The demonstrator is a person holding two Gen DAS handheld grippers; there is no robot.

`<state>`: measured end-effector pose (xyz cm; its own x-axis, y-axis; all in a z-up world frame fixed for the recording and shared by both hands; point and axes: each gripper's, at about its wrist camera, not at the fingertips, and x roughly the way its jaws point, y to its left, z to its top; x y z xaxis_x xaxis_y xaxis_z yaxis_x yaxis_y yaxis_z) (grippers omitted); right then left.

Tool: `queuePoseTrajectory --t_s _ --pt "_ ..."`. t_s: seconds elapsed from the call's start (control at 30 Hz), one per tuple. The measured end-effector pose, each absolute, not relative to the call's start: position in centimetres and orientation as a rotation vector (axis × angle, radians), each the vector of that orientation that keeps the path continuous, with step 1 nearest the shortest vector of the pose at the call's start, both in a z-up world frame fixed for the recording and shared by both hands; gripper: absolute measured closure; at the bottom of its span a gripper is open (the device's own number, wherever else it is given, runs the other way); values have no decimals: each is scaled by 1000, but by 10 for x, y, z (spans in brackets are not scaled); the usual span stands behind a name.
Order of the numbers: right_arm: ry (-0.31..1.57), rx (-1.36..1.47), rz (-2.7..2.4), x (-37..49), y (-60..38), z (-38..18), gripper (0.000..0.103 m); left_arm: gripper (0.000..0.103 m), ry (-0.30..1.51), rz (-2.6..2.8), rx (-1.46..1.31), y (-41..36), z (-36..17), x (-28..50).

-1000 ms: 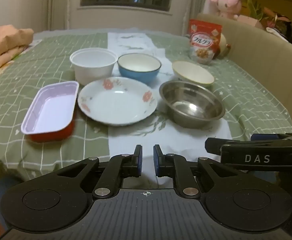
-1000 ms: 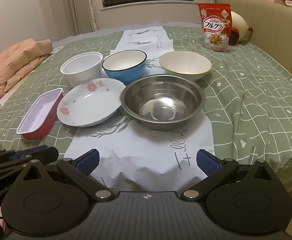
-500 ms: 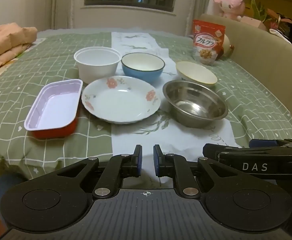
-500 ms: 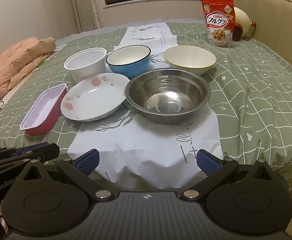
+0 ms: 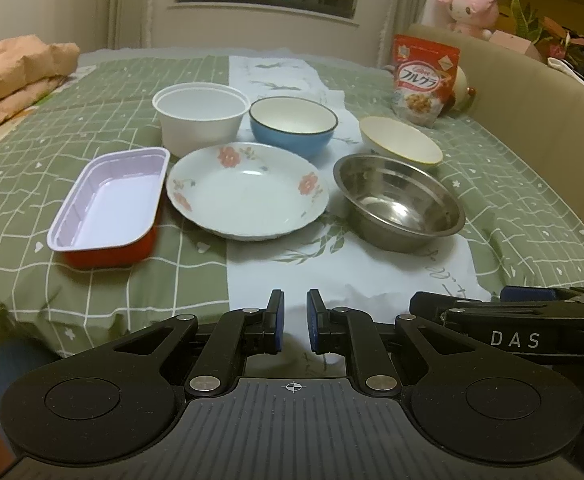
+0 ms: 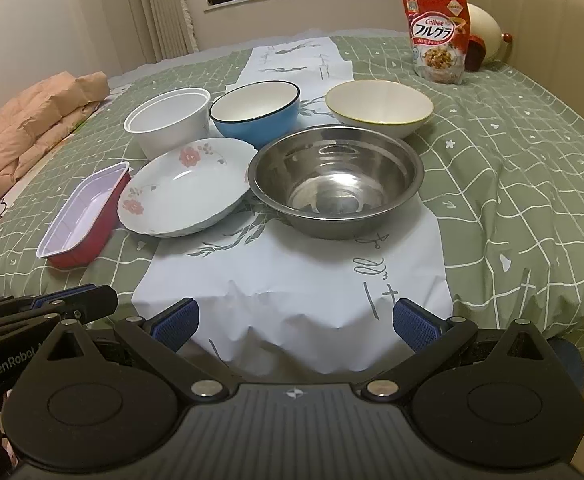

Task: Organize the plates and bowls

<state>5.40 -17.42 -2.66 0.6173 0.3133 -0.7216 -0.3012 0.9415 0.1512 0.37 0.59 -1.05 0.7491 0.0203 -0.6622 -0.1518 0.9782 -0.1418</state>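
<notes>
On the table stand a red tray with a white lining [image 5: 109, 204] [image 6: 83, 216], a floral plate [image 5: 247, 190] [image 6: 185, 186], a steel bowl [image 5: 398, 202] [image 6: 336, 178], a white tub [image 5: 200, 118] [image 6: 169, 120], a blue bowl [image 5: 293, 124] [image 6: 255, 114] and a cream bowl [image 5: 400, 142] [image 6: 379, 108]. My left gripper [image 5: 292, 320] is nearly shut and empty, at the near table edge below the plate. My right gripper [image 6: 294, 322] is open and empty, at the near edge below the steel bowl.
A green checked cloth [image 6: 512, 152] with a white paper runner [image 6: 292, 280] covers the table. A cereal bag [image 5: 424, 80] [image 6: 438, 36] stands at the far right. A peach quilt [image 5: 15, 76] lies at the far left. A beige sofa back [image 5: 532, 92] lines the right side.
Both grippers have moved slightly forward and up, so the dishes sit lower in view. Their jaws have not changed.
</notes>
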Motion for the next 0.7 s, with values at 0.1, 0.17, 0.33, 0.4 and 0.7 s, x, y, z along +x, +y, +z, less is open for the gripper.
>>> queuePoseTrajectory --t_s 0.1,0.17,0.33,0.4,0.7 --pt "838 17 354 55 -174 -28 0 88 723 95 -190 6 -12 4" --pt "841 18 355 55 -173 -30 0 88 726 94 -190 6 -13 5" --pt "843 18 357 56 -173 -31 0 88 729 97 -191 7 -15 6" --pt "841 19 356 56 -173 -31 0 88 729 99 -192 7 -15 6" --pt "834 24 351 57 -174 -30 0 88 728 108 -200 9 -15 6"
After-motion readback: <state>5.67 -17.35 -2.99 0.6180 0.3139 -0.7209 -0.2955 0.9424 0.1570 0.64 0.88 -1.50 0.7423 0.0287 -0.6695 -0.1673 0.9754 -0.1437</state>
